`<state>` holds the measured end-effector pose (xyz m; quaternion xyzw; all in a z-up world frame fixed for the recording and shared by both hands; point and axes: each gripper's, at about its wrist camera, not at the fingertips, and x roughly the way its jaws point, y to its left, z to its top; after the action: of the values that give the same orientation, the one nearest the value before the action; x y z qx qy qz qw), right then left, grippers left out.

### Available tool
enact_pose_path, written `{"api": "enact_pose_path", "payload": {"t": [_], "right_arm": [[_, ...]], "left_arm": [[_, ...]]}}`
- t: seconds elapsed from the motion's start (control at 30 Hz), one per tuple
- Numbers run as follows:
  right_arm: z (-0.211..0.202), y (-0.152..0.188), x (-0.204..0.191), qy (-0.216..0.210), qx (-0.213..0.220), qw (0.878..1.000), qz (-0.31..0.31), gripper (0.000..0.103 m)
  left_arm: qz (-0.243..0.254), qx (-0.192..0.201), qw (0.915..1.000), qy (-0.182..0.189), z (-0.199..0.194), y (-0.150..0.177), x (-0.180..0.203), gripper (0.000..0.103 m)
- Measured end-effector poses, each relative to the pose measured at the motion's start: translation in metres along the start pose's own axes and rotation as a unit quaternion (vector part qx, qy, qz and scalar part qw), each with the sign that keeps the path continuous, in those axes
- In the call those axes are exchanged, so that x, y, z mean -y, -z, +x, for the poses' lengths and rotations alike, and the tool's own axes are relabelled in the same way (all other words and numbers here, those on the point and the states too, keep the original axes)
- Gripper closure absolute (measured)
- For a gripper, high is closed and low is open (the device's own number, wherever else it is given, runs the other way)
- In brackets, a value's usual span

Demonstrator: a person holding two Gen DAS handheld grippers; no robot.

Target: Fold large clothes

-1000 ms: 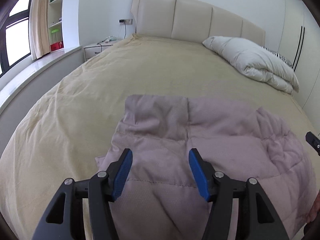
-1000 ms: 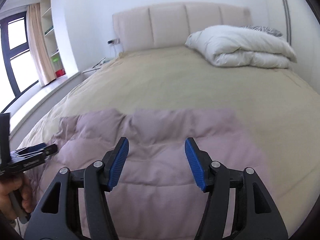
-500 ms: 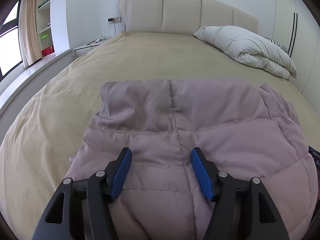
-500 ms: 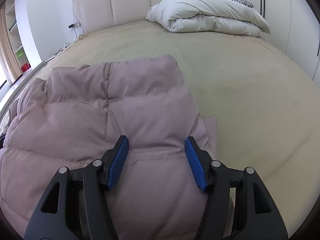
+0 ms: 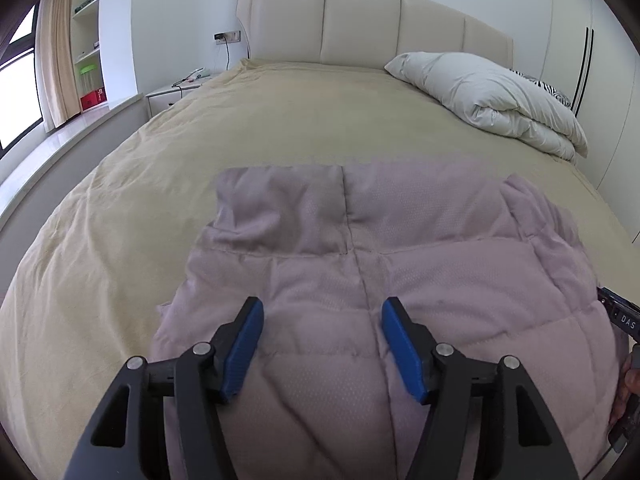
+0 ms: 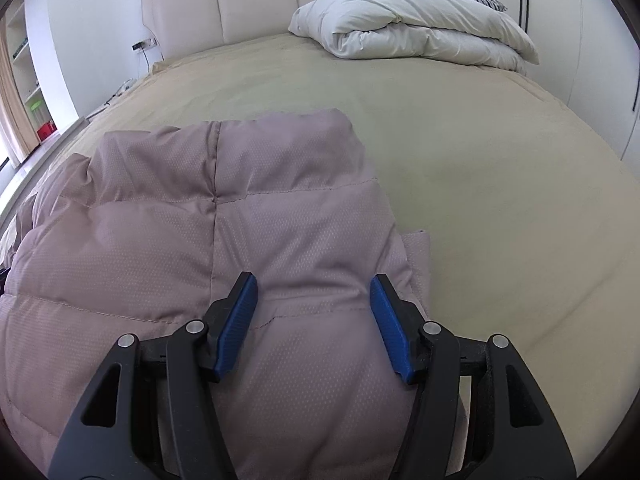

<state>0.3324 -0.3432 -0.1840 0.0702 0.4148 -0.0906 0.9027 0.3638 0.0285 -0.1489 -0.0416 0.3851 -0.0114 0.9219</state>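
A mauve quilted puffer garment (image 5: 360, 264) lies folded on the beige bed cover (image 5: 280, 120), near the foot of the bed. It also shows in the right wrist view (image 6: 200, 240), bulging upward. My left gripper (image 5: 322, 320) is open, its blue pads spread just above the garment's near left part. My right gripper (image 6: 312, 296) is open over the garment's near right part, close to its right edge. Neither holds cloth. The right gripper's tip (image 5: 622, 318) shows at the right edge of the left wrist view.
A folded white duvet (image 5: 492, 96) lies at the bed's far right, before the padded headboard (image 5: 360, 28). A nightstand (image 5: 172, 92), window ledge and shelves stand at the left. A white wardrobe (image 6: 580, 60) is at the right. Bare bed cover (image 6: 480, 180) surrounds the garment.
Both grippers came forward and down over the garment, which now fills the near view and bulges higher. Since half a second ago the left view has pulled back slightly. Both stayed open.
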Motion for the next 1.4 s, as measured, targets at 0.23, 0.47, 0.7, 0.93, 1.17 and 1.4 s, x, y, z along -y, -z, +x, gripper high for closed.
{"api": "enact_pose_path", "payload": {"t": [0.23, 0.47, 0.7, 0.93, 1.17, 1.4], "right_arm": [[-0.075, 0.026, -0.086, -0.108, 0.066, 0.989, -0.080, 0.017], [-0.050, 0.061, -0.127, -0.065, 0.075, 0.986, -0.134, 0.015], [-0.058, 0.043, -0.096, -0.119, 0.034, 0.988, -0.091, 0.015], [-0.109, 0.034, 0.015, -0.201, 0.064, 0.975, 0.070, 0.015], [-0.095, 0.032, 0.115, -0.244, 0.008, 0.961, 0.131, 0.015], [-0.033, 0.024, 0.163, -0.304, -0.043, 0.931, 0.198, 0.015]], "left_arm": [[-0.021, 0.000, 0.9996, -0.018, -0.018, 0.019, -0.027, 0.037], [-0.016, -0.002, 0.9996, -0.021, -0.001, 0.034, -0.026, 0.028], [-0.060, 0.000, 0.9981, 0.015, -0.047, 0.032, -0.045, 0.027], [-0.158, -0.038, 0.9819, 0.098, -0.073, 0.057, -0.109, 0.003], [-0.223, -0.109, 0.9461, 0.208, -0.037, 0.063, -0.132, 0.003], [-0.246, -0.145, 0.9240, 0.254, 0.005, 0.063, -0.133, 0.003]]}}
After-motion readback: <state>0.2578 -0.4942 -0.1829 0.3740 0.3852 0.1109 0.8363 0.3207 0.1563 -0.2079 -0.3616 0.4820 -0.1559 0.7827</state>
